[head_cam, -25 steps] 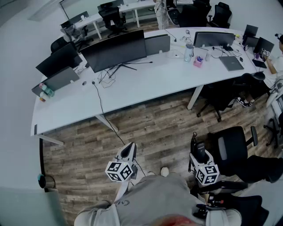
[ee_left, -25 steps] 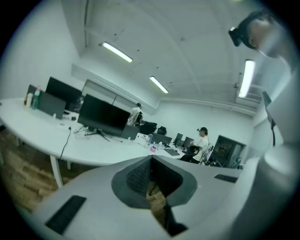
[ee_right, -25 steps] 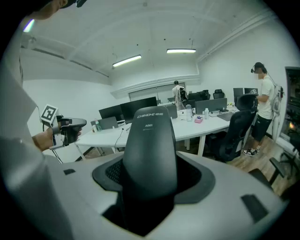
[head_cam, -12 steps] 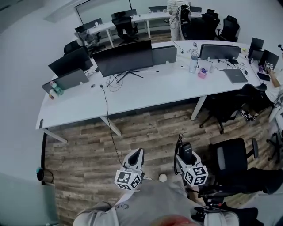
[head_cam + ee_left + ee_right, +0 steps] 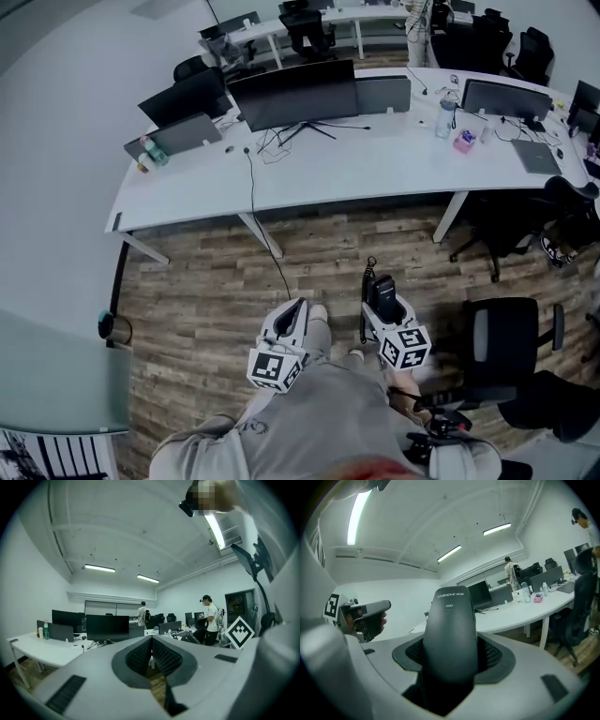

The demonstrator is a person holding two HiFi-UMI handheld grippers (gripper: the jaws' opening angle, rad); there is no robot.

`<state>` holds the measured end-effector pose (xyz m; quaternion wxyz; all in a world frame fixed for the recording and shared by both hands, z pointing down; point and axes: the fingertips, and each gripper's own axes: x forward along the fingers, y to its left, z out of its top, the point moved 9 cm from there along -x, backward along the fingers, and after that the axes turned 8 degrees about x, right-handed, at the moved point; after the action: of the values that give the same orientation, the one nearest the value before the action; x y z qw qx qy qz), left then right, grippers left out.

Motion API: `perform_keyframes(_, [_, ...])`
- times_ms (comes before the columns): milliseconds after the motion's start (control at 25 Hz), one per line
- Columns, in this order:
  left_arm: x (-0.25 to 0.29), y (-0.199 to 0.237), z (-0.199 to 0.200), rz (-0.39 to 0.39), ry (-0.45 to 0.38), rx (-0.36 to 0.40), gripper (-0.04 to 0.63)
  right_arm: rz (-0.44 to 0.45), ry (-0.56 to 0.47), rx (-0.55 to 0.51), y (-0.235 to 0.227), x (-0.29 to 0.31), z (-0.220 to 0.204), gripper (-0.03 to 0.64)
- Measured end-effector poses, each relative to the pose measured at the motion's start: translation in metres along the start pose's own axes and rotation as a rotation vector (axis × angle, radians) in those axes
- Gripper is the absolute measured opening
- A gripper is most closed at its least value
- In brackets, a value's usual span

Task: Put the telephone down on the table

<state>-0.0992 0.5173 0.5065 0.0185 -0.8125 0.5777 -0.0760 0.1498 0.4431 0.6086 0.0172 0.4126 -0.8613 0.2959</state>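
Note:
A black telephone handset [image 5: 382, 287] with a coiled cord stands upright in my right gripper [image 5: 381, 302], whose jaws are shut on it. In the right gripper view the handset [image 5: 450, 625] fills the middle, and my right gripper [image 5: 450, 660] clamps its lower part. My left gripper [image 5: 293, 311] hangs beside it over the wooden floor, shut with nothing in it; in its own view the left gripper [image 5: 151, 644] has its ribbed pads pressed together. The long white curved table [image 5: 375, 173] lies well ahead of both grippers.
Dark monitors [image 5: 292, 94], a laptop [image 5: 536, 156], a water bottle [image 5: 444, 117] and a pink box [image 5: 463, 141] stand on the table. A cable [image 5: 258, 220] drops from it to the floor. Black office chairs [image 5: 511, 337] stand at my right. People stand at the back [image 5: 209, 618].
I have walked nearer the table's middle, so it has slid right in the head view. My right gripper with the handset has moved left and up, closer to the left gripper.

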Motion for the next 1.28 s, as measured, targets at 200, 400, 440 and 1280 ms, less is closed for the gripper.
perform_keyframes(200, [0.004,0.005,0.002,0.058,-0.01,-0.079,0.011,0.042,-0.009,0.001,-0.007,0.008,0.001,0.282])
perform_keyframes(400, [0.021,0.013,-0.008,0.04,0.016,-0.126,0.011,0.025,-0.051,-0.006,-0.017,0.013,0.01,0.282])
perform_keyframes(440, [0.028,0.013,-0.011,0.026,0.019,-0.137,0.011,0.016,-0.058,-0.007,-0.02,0.014,0.012,0.282])
perform_keyframes(1280, [0.221,0.108,-0.045,-0.182,-0.032,-0.345,0.011,-0.188,0.001,-0.017,-0.077,0.136,0.101,0.282])
